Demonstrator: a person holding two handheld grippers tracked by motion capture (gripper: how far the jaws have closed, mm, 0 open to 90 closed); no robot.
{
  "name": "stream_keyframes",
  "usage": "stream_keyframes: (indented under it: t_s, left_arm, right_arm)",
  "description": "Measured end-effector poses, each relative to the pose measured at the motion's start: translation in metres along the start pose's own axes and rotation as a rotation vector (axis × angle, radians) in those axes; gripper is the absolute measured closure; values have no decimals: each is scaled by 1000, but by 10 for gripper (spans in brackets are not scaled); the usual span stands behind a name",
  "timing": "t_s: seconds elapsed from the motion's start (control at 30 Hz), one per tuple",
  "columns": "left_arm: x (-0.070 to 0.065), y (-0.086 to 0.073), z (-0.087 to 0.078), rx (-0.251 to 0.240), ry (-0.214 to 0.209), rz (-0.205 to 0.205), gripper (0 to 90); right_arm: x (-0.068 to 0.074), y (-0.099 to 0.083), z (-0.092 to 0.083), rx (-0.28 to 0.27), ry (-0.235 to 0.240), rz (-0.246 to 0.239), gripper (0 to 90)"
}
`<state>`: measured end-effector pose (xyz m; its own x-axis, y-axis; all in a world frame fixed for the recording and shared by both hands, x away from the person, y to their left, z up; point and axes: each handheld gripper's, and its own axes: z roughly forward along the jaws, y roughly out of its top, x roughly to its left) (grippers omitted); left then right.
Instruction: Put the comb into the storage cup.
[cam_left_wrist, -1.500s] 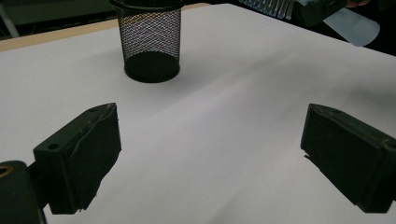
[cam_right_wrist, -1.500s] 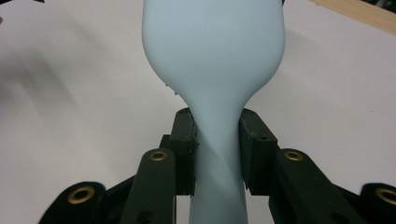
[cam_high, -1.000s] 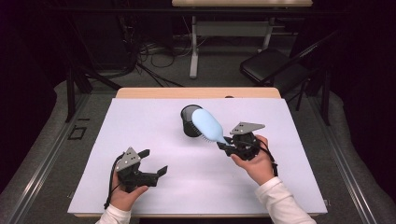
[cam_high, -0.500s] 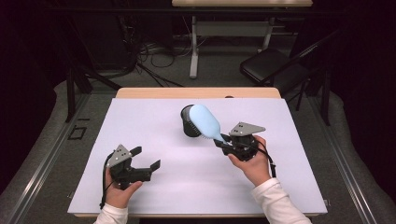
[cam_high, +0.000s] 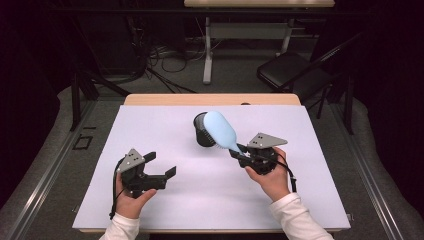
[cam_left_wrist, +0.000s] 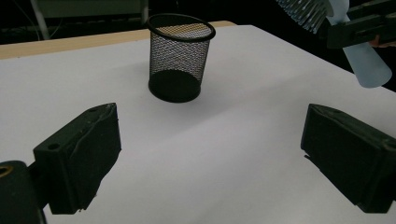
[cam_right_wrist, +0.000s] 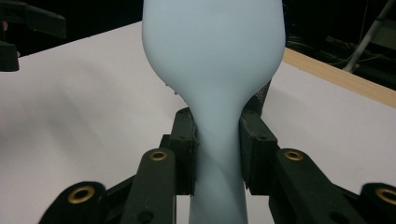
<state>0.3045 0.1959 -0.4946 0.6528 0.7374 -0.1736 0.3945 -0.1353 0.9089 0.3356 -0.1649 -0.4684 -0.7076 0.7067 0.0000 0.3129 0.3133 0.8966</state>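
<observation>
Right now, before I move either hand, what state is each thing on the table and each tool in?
Mesh pencil cup: upright on the table, empty, untouched.
Light blue hairbrush: off the table, gripped by its handle, head over the cup, bristles facing down.
Right tool: shut on the hairbrush handle.
Left tool: open, holding nothing, aimed at the cup.
White table: flat, carrying the cup.

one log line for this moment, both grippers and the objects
right gripper: shut on light blue plastic hairbrush, head over black wire-mesh cup | left gripper: open, empty | cup: upright on white table
</observation>
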Motion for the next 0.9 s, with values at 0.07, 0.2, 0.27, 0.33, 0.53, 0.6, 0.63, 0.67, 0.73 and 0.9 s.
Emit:
stream_keyframes:
  t_s: [0.07, 0.2, 0.27, 0.33, 0.53, 0.6, 0.63, 0.67, 0.73, 0.9]
  left_arm:
    - [-2, 5, 2, 3, -9, 1, 53]
    - [-7, 16, 8, 9, -27, -9, 53]
    - [-10, 22, 11, 24, -40, -8, 53]
    - [-13, 28, 14, 37, -44, -1, 53]
    - [-18, 41, 19, 57, -68, -2, 52]
    - [-19, 45, 20, 64, -77, -6, 52]
    - [-20, 47, 21, 66, -79, -5, 52]
    - [-21, 49, 21, 68, -78, -6, 52]
    - [-22, 52, 22, 75, -76, -5, 53]
    - [-23, 57, 24, 83, -84, -12, 53]
  right_arm:
    - [0, 0, 0, -3, -2, -2, 698]
    - [1, 0, -2, -16, -6, -10, 699]
    - [2, 0, -2, -17, -15, -19, 699]
    - [3, -1, -2, -14, -12, -19, 699]
    - [2, 1, -6, -31, -11, -16, 698]
    - [2, 1, -7, -36, -11, -13, 698]
    - [1, 1, -8, -37, -11, -13, 699]
    - [1, 2, -8, -39, -12, -12, 699]
    - [1, 2, -9, -42, -13, -12, 698]
    - [1, 2, -10, -44, -14, -13, 698]
